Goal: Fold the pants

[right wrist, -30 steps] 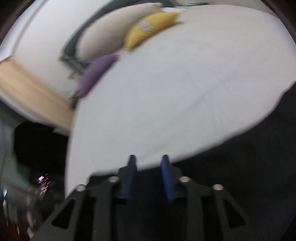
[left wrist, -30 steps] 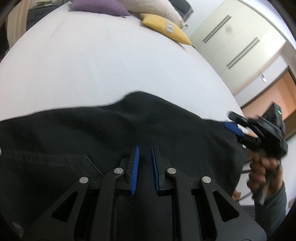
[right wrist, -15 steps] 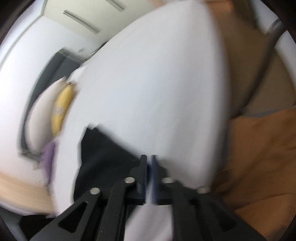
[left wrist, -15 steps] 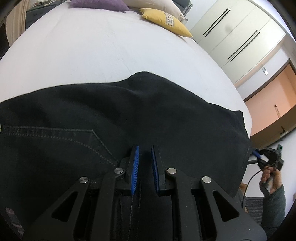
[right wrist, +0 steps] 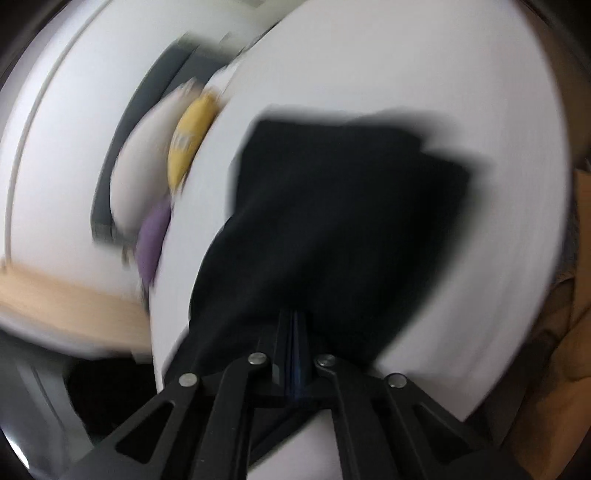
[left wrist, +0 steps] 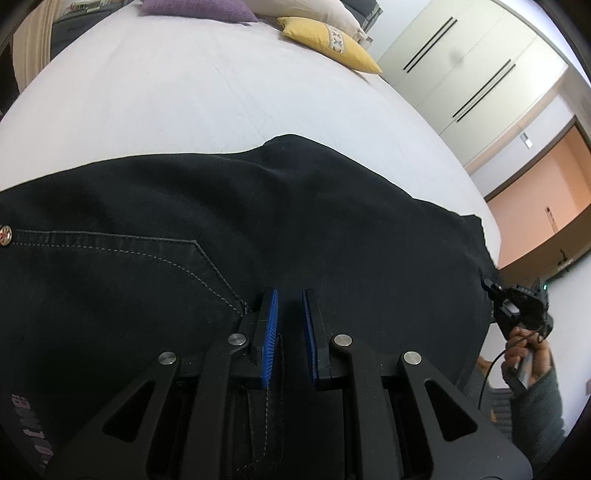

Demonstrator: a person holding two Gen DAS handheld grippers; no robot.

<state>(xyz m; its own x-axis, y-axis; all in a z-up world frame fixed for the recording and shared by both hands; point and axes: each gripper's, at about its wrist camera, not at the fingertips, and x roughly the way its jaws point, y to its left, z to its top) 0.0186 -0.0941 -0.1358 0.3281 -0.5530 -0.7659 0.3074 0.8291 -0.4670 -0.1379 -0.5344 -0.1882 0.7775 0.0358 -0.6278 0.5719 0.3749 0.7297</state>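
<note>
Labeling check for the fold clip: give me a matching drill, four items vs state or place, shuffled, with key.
Items:
1. black denim pants
2. yellow cushion
3. left gripper
4. right gripper

States:
A. fingers parted, over the fabric
B. spread on the white bed
C. closed on dark cloth
D. at the bed's far end, beside a purple cushion

Pairs: 1-B, 2-D, 3-A, 4-C

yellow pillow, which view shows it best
The left wrist view. The yellow pillow is sharp there, lying at the far end of the bed with its patterned band visible. The right wrist view shows it only as a motion-blurred yellow smear beside the bed's edge.
</note>
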